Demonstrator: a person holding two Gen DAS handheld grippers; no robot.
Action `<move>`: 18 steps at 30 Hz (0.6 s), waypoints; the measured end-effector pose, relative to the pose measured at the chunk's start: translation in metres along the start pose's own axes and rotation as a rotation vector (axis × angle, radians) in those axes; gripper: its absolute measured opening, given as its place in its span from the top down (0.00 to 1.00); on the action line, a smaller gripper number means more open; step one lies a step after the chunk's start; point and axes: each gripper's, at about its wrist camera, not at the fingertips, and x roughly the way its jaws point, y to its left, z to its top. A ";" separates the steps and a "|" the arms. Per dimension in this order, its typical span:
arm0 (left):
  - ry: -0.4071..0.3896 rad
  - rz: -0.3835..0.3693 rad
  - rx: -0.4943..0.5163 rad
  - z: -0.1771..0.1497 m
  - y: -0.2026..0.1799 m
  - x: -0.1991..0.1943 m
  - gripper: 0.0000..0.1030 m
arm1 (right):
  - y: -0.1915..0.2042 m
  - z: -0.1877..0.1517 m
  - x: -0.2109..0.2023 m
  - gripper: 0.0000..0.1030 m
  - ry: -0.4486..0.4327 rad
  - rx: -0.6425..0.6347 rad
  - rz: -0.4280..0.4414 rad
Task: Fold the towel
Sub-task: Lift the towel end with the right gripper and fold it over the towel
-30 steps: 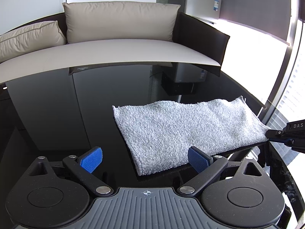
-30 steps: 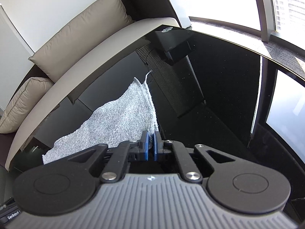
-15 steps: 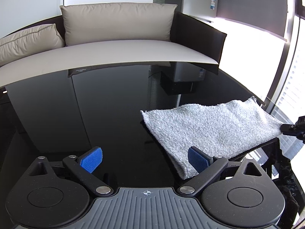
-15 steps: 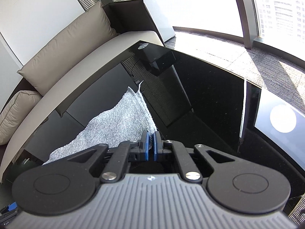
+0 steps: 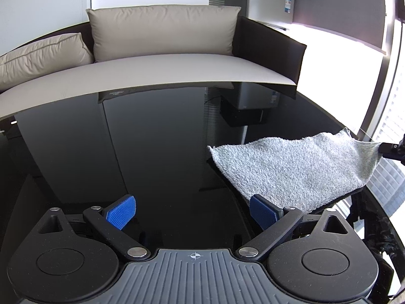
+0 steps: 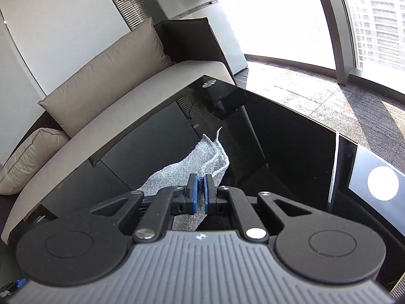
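Note:
A grey folded towel (image 5: 293,169) hangs lifted at its right end over the black glass table (image 5: 152,152). Its left end still rests near the table. My left gripper (image 5: 192,212) is open and empty, low over the table, with the towel just beyond its right fingertip (image 5: 263,211). My right gripper (image 6: 199,190) is shut on the towel's (image 6: 192,162) near edge and holds it up. It also shows at the far right of the left wrist view (image 5: 392,148).
A beige sofa (image 5: 157,68) with cushions runs along the table's far edge. A small fridge (image 5: 268,2) stands behind it. The table's right edge (image 6: 336,167) is close to the towel, with carpet and a bright window beyond.
My right gripper has pulled the towel to the right and lifted its end off the table. The towel has slid away from in front of my left gripper, which stays open.

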 end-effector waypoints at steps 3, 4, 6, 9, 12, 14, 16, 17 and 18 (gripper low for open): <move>-0.002 0.014 -0.016 0.000 0.007 -0.003 0.07 | 0.018 0.001 0.002 0.95 -0.010 -0.027 0.050; -0.001 0.017 -0.018 0.000 0.009 -0.004 0.07 | 0.026 0.000 0.003 0.95 -0.011 -0.042 0.072; 0.000 0.024 -0.025 0.001 0.013 -0.005 0.07 | 0.046 -0.001 0.004 0.95 -0.015 -0.086 0.131; 0.001 0.029 -0.040 0.001 0.019 -0.006 0.07 | 0.076 -0.007 0.005 0.95 -0.008 -0.167 0.212; 0.001 0.037 -0.052 0.002 0.024 -0.007 0.07 | 0.107 -0.021 0.004 0.95 0.026 -0.273 0.312; 0.001 0.044 -0.059 0.002 0.027 -0.008 0.07 | 0.124 -0.034 0.004 0.95 0.073 -0.346 0.379; 0.000 0.053 -0.065 0.002 0.030 -0.009 0.07 | 0.142 -0.052 0.004 0.95 0.137 -0.436 0.452; 0.000 0.060 -0.071 0.002 0.031 -0.009 0.07 | 0.147 -0.058 0.004 0.95 0.157 -0.463 0.465; 0.000 0.066 -0.076 0.002 0.033 -0.009 0.07 | 0.151 -0.065 0.005 0.95 0.180 -0.492 0.474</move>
